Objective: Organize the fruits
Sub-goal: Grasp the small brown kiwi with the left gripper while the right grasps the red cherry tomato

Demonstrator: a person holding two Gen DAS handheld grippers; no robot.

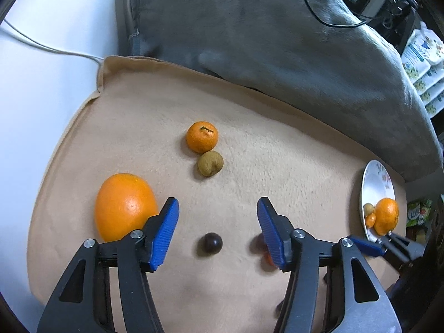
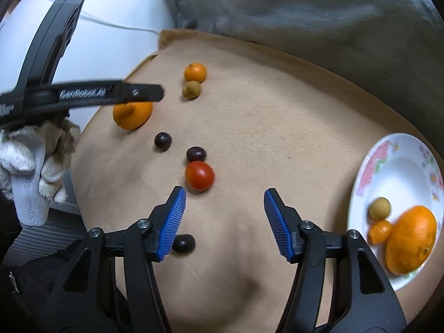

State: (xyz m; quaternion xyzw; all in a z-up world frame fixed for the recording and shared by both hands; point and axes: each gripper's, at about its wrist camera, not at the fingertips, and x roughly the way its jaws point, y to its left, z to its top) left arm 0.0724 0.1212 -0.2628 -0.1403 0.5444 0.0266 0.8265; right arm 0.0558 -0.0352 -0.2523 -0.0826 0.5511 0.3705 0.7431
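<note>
In the left wrist view the left hand-held gripper [image 1: 217,229] hangs spread and empty over a dark grape [image 1: 210,244] on the beige blanket [image 1: 277,152]; small, smooth and soft, it probably wants a light pinch across its middle. In the right wrist view the right hand-held gripper [image 2: 224,222], also spread and empty, hovers near a cherry tomato [image 2: 199,175], thin-skinned and likely to roll, with the plate [image 2: 399,166] well to the right.

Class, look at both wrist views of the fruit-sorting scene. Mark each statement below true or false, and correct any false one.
1. The plate holds three fruits. True.
2. The red tomato lies on the plate. False: it lies on the beige cloth.
3. The right claw grips a dark grape. False: its jaws are open and hold nothing.
4. A small brown fruit touches a small orange. True.
5. The left claw holds the large orange. False: the orange lies beside it.
</note>
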